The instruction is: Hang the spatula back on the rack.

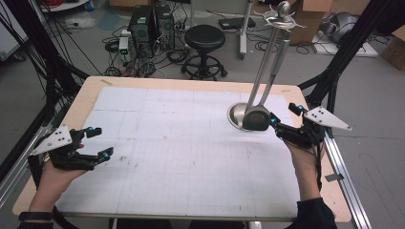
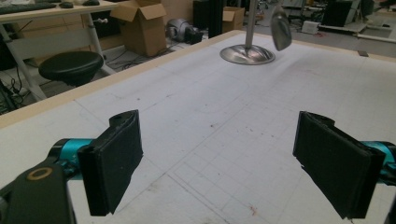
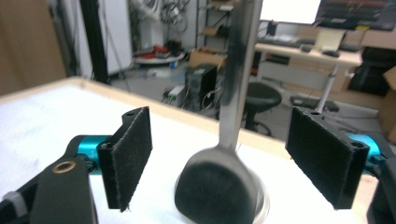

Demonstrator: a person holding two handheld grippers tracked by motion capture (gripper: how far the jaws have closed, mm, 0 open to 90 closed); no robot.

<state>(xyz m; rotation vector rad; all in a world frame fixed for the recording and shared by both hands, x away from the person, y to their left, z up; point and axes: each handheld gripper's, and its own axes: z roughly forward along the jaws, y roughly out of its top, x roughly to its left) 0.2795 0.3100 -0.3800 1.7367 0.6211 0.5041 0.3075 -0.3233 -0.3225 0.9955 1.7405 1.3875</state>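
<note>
Your right gripper (image 1: 277, 121) stands open at the table's far right, its jaws either side of the ladle (image 1: 256, 118) hanging from the stand (image 1: 237, 116). Draw back level so the ladle stops swinging. Your left gripper (image 1: 99, 142) rests open, near left. The gridded mat (image 1: 181, 157) is bare; cables and a stool (image 1: 205, 38) sit beyond.

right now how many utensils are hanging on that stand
1: a ladle hangs from the hook at the top of the stand, its bowl low beside the base, just ahead of the open right gripper. More could be hidden behind the pole.
</note>
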